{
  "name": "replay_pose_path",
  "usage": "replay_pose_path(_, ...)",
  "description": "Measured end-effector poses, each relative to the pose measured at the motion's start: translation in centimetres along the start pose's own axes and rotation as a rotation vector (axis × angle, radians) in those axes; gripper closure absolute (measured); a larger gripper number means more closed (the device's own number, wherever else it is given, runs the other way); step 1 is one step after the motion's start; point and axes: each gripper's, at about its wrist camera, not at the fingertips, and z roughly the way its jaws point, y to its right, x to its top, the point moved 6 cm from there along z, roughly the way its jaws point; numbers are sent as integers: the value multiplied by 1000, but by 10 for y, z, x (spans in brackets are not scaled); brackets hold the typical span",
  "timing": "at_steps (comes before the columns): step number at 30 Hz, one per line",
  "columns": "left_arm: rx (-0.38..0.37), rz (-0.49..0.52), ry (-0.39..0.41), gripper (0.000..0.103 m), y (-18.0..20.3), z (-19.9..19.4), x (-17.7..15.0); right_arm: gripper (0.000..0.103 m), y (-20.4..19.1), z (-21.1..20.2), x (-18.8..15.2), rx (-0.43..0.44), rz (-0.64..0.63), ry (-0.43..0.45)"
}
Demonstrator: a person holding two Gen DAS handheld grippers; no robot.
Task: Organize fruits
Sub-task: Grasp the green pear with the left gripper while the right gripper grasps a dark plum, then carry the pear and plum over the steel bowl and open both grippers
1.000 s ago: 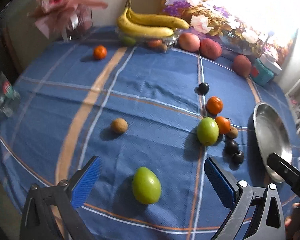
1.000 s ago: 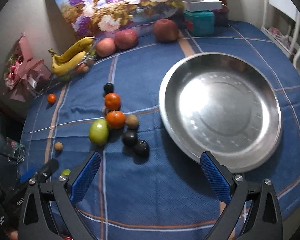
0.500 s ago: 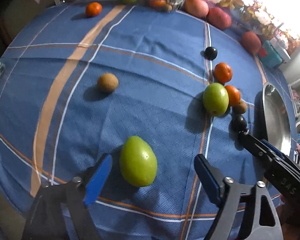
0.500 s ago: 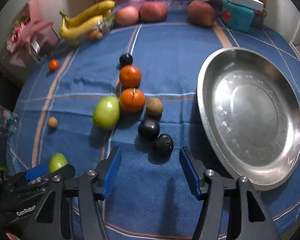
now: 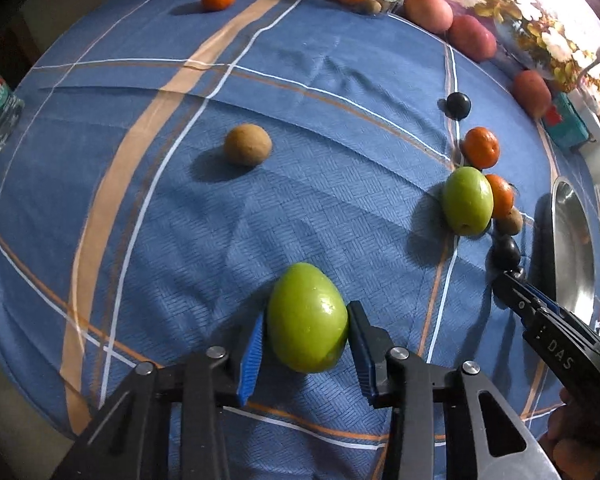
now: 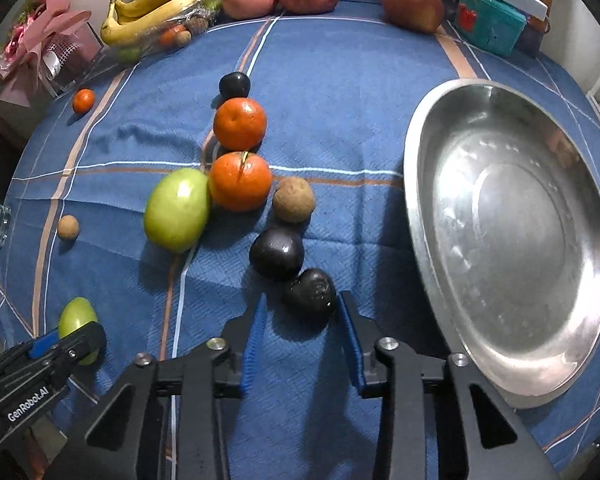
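Green mango (image 5: 307, 317) now pinched between the narrowed blue pads of the left claw (image 5: 306, 334), wide open a second ago, near edge of worktop (image 5: 300, 92) | right claw (image 6: 300, 330) narrowed about dark fruit (image 6: 310, 290), contact unclear, beside steel bowl (image 6: 428, 240) | both claws low, level; lifts judged next.

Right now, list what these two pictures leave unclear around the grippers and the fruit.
- Left view: whether the left gripper pads actually press the green fruit; its bulge hides the contact.
- Right view: whether the right gripper touches the dark fruit; a gap seems to remain.
- Left view: the metal bowl is cut by the frame edge.
- Right view: fruit under the bananas is blurred by plastic wrap.
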Motion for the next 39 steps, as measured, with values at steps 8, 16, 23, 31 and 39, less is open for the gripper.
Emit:
replay_pose_path(8,-27,-38,2,61,-13,3,1,78,0,0,4,-44,-49,15)
replay_pose_path(16,-51,-86,33,61,-32,-11,5,78,-2,-26,0,2,-11,46)
replay_pose_path(23,-28,-157,41,61,-35,-22,44,78,-3,-48,17,47,47,97)
replay_pose_path(31,-31,-126,110,61,-1,-35,95,78,22,-70,53,58,162,167)
replay_pose_path(39,-31,-65,177,61,55,-41,116,78,66,-66,80,-34,211,190)
